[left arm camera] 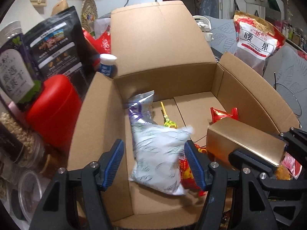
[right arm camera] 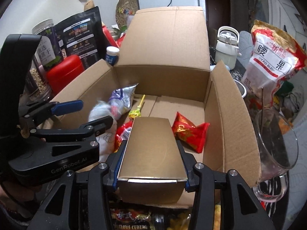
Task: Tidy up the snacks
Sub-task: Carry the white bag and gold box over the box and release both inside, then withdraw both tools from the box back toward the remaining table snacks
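Right gripper (right arm camera: 151,161) clamps the gold box (right arm camera: 151,145) low over the carton (left arm camera: 249,94), near its front wall. Left gripper (left arm camera: 155,161) straddles the white bag (left arm camera: 159,153), jaws apart, not pressing. Risk: released box crushes red packets (right arm camera: 189,134) beneath.

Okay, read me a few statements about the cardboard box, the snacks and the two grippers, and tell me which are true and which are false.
1. The right gripper holds a gold box between its fingers. True.
2. The cardboard box is closed. False: its flaps stand open.
3. A white and purple snack bag lies in the cardboard box, between the left gripper's fingers. True.
4. The lollipop lies outside the cardboard box. False: it lies on the box floor.
5. The cashew bag is inside the cardboard box. False: it stands outside, to its right.
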The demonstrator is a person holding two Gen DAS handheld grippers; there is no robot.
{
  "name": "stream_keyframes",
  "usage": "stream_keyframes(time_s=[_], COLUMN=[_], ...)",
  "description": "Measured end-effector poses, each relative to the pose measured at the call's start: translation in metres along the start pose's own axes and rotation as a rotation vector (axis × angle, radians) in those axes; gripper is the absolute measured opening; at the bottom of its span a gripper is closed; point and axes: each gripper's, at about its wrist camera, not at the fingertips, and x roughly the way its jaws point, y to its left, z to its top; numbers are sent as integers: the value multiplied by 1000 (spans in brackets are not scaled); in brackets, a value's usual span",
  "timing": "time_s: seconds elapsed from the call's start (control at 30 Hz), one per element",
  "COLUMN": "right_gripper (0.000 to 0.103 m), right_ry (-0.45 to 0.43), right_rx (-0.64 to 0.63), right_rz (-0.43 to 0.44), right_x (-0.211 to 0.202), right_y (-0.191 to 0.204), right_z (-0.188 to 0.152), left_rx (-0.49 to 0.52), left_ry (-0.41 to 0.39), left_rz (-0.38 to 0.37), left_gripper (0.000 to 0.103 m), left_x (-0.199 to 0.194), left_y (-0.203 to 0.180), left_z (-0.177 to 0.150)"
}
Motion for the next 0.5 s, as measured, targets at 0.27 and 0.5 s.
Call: stream_keyframes(time_s=[0.27,0.5], right_gripper=[47,47], right_ry=[-35,-82], right_rx=[33,42], right_rz=[-26,-38], right_x=[-25,-57], right_y=[-4,-4], right_z=[-2,-5], left_rx=[-6,-8], left_ry=[-64,-115], left_rz=[15,-6], left_gripper=[65,65], left_x=[-33,-67], left_y=[1,-4], left_z=[0,-1])
